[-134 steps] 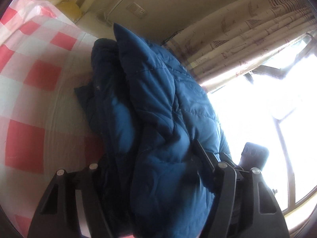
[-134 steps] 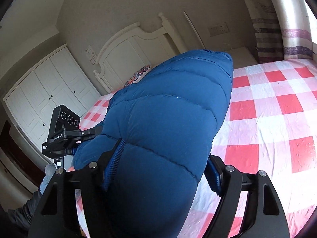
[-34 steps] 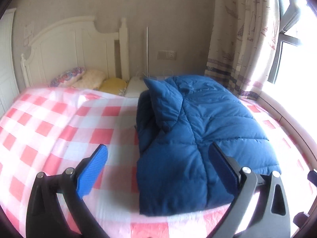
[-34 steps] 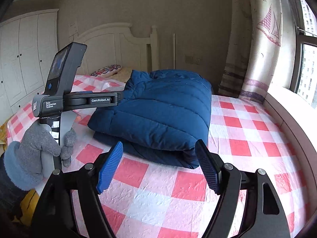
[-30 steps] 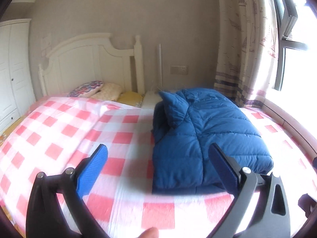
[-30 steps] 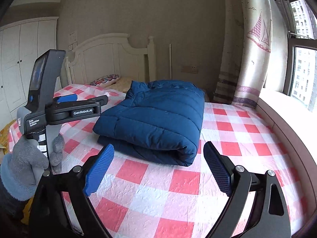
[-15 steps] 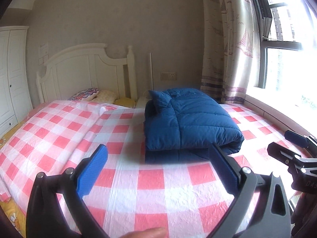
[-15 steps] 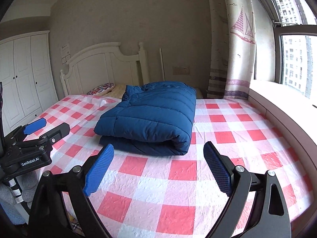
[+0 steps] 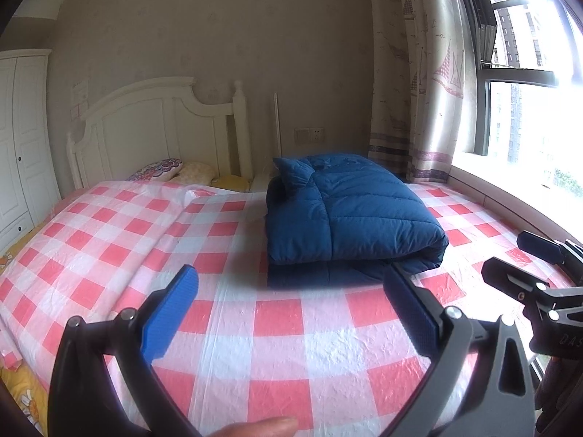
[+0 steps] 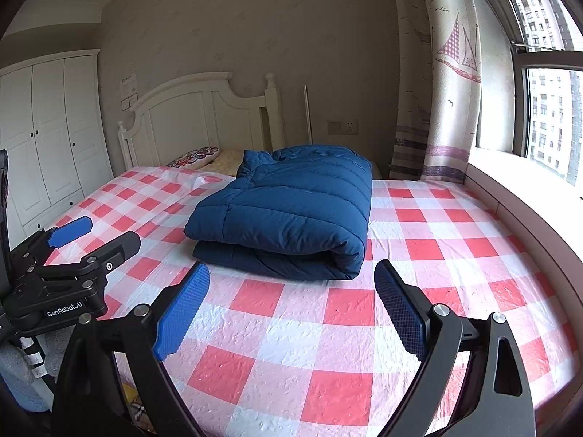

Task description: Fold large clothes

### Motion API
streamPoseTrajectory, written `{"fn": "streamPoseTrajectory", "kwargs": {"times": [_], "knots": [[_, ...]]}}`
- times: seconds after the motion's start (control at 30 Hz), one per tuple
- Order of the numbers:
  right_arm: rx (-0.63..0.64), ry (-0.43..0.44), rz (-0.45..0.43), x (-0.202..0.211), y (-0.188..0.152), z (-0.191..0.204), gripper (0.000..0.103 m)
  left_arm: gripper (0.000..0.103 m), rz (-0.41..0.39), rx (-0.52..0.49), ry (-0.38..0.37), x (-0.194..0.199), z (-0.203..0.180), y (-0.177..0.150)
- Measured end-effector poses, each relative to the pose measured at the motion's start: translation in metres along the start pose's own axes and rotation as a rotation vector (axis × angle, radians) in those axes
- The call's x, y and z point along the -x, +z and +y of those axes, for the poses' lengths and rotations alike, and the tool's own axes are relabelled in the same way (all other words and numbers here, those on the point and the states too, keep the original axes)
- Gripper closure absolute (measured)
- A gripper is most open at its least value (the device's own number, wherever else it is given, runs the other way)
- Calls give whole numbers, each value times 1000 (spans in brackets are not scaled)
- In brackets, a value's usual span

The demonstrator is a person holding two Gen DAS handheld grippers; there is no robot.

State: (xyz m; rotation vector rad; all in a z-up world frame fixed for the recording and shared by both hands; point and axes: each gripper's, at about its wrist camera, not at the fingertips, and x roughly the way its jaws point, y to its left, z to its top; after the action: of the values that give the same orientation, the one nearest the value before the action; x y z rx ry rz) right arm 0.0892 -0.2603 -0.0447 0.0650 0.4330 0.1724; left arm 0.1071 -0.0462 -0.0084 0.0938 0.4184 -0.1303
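**Standing Off From the Folded Jacket**

Facing the bed from its foot end, both grippers hang empty above the checked bedspread (image 10: 437, 218). The left gripper (image 9: 291, 302) has its blue pads spread wide with nothing between them; the right gripper (image 10: 291, 302) is likewise spread wide and grips nothing.

The blue padded jacket (image 10: 288, 211) lies folded into a thick block on the bedspread, toward the headboard (image 10: 204, 116) and on the window side of the bed. No pad touches it.

Key relation for any further move:
- From the right gripper, the jacket lies at 12 o'clock, directly ahead and apart from the pads.
- From the left gripper, the jacket (image 9: 346, 215) lies at about 1 o'clock, slightly off the pointing line.
- The block's long axis appears to run from foot to headboard, with the rounded fold edge facing the grippers.
- Neither gripper is clearly nearer; the right one is better aligned.

Judgement: the fold appears complete. If tidying is needed, approach straight ahead onto the near fold edge.
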Motion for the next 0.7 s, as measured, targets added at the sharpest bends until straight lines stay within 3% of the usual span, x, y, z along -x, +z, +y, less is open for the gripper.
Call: {"fn": "streamPoseTrajectory", "kwargs": {"times": [0.7], "knots": [[-3, 10, 19, -3, -4, 3, 15, 2, 27, 0, -7, -2, 0, -7]]}}
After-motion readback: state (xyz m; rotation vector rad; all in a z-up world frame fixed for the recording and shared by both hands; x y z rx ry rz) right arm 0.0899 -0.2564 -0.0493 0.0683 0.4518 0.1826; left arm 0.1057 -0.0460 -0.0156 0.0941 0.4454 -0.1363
